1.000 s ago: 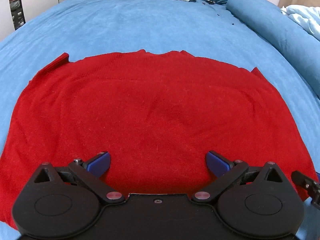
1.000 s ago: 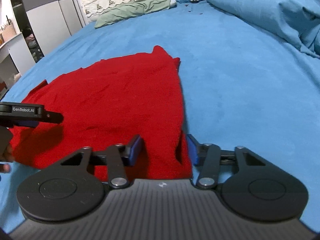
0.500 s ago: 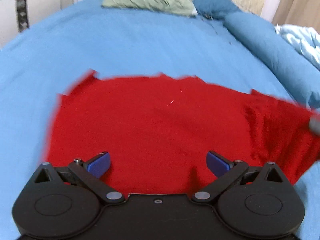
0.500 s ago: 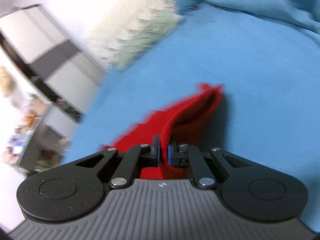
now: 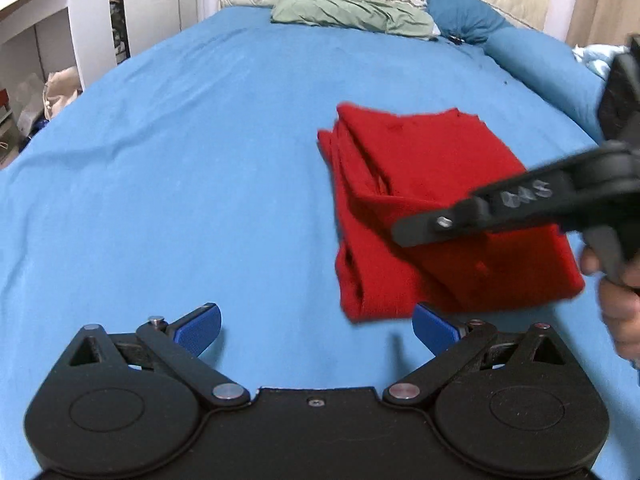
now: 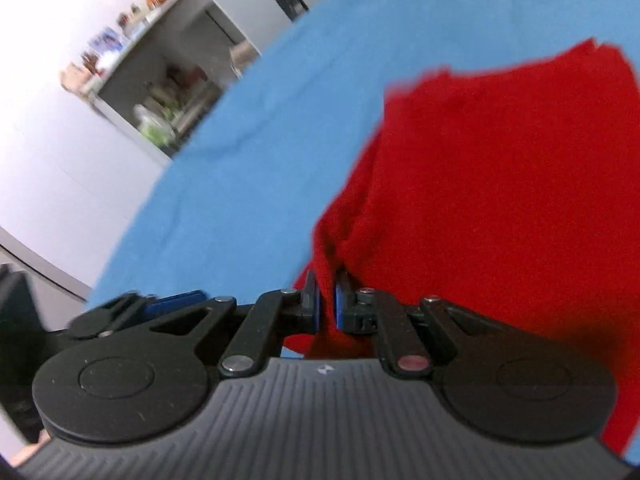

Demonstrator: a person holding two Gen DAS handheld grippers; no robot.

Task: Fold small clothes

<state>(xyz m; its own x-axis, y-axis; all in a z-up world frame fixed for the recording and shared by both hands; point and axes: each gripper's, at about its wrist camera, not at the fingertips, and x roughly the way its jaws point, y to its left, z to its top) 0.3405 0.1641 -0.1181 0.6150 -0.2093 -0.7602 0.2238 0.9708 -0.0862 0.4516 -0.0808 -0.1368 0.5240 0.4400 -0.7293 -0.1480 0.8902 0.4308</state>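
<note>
A second ago the red garment [image 5: 436,208] lay spread flat across the blue bedsheet [image 5: 180,168] under your left gripper [image 5: 316,326]; now it is doubled into a narrow stack at that gripper's 1 o'clock, so the spread pads hang over bare sheet. Your right gripper [image 6: 327,306], then wide apart around the cloth's edge, has pinched down on it and swung leftward.

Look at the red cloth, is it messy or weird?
A bit. The folded red knit garment sits crooked on the blue bedsheet, its left-side layers uneven and bulging. The right gripper pinches one edge; the left gripper is open, empty.
</note>
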